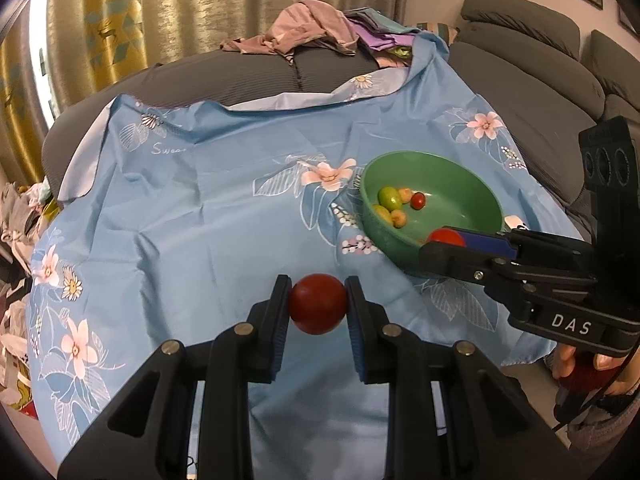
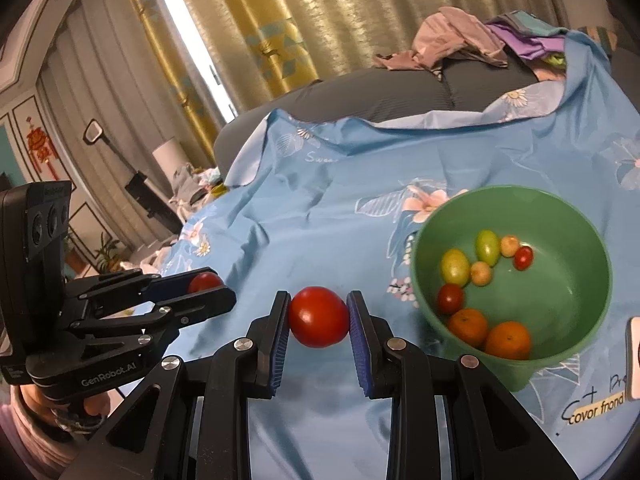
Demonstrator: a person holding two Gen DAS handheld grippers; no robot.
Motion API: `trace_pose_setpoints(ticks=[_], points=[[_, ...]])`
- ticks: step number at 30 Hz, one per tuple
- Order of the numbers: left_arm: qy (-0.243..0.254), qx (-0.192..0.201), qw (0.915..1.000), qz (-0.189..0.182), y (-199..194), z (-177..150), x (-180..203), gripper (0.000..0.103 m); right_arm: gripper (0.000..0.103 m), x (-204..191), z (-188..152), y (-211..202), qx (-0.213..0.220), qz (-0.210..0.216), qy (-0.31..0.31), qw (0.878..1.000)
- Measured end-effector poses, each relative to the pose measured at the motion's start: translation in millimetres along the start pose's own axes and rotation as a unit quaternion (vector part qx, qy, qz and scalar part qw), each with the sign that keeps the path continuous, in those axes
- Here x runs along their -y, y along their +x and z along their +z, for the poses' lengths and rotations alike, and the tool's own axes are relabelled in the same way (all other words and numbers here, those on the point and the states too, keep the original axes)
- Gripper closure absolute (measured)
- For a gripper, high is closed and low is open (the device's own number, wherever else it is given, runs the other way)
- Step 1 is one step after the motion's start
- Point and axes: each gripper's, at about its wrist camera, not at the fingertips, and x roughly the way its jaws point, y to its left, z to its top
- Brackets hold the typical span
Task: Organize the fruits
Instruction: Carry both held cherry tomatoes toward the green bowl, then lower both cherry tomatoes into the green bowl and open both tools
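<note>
My left gripper is shut on a dark red round fruit and holds it above the blue floral cloth. My right gripper is shut on a red tomato, just left of the green bowl. In the left wrist view the right gripper and its tomato are at the near rim of the bowl. In the right wrist view the left gripper is at the left. The bowl holds several small fruits: green, yellowish and red ones, plus two oranges.
The cloth covers a grey sofa. A pile of clothes lies at its back. Gold curtains hang behind. Clutter lies off the cloth's left edge. A white card rests by the bowl's right side.
</note>
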Motion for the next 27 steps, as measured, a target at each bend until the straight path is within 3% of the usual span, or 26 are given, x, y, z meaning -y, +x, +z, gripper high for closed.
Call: trace_pose_setpoints(ticks=[27], points=[[0.070,-0.017,0.9967,-0.037,49.3,37.2,52.5,0.076,0.072,62.0,-1.5,-12.2,0.020,-0.034,0.056,0.998]])
